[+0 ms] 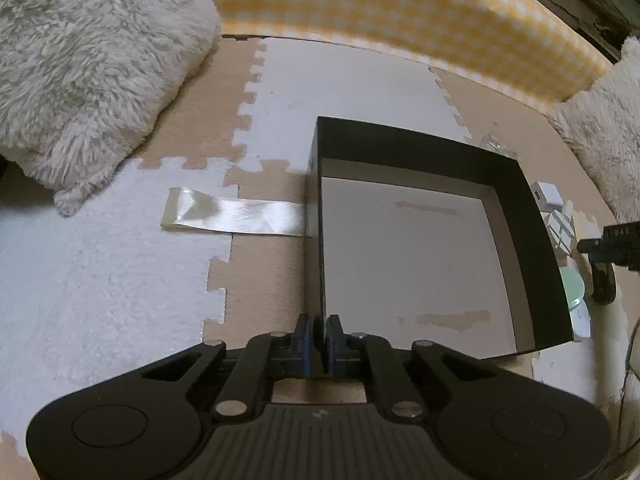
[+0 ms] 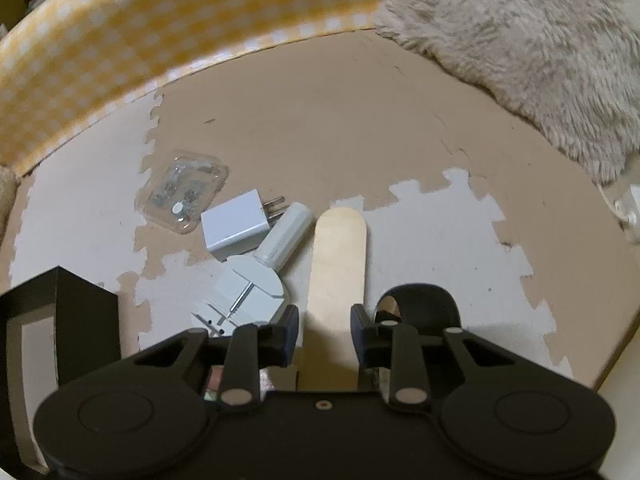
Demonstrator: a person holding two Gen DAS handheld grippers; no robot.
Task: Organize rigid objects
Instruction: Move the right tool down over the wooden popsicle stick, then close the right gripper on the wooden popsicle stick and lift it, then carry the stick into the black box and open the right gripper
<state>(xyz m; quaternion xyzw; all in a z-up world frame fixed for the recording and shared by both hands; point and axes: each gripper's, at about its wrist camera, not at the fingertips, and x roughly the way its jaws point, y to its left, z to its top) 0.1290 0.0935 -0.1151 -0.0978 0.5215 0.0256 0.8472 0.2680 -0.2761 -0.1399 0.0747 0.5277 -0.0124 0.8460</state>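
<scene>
Box (image 1: 532, 216), black outside and pale inside, sits open on the foam mat (image 1: 352, 80), and the left gripper (image 1: 319, 338) has its jaws pinched onto the near left wall, one finger outside and one inside. A strip of clear tape (image 1: 236, 216) lies on the mat to the left, its end touching the box. Fluffy cushion (image 1: 96, 76) lies far left, with a yellow checked wall (image 1: 400, 12) behind. In the right wrist view the right gripper (image 2: 325, 332) has its jaws spread, and a wooden stick (image 2: 340, 256) lies flat on the mat between the fingers; whether the pads touch it cannot be told. Just left of the stick lie a white cylinder (image 2: 284, 236), a white plug adapter (image 2: 236, 228), a pale grey tool (image 2: 244, 292) with a metal pin, and a clear plastic packet (image 2: 184, 192), all bunched close together beside the box corner (image 2: 76, 312). A dark round object (image 2: 420, 300) sits right of the stick, partly hidden by the gripper.
</scene>
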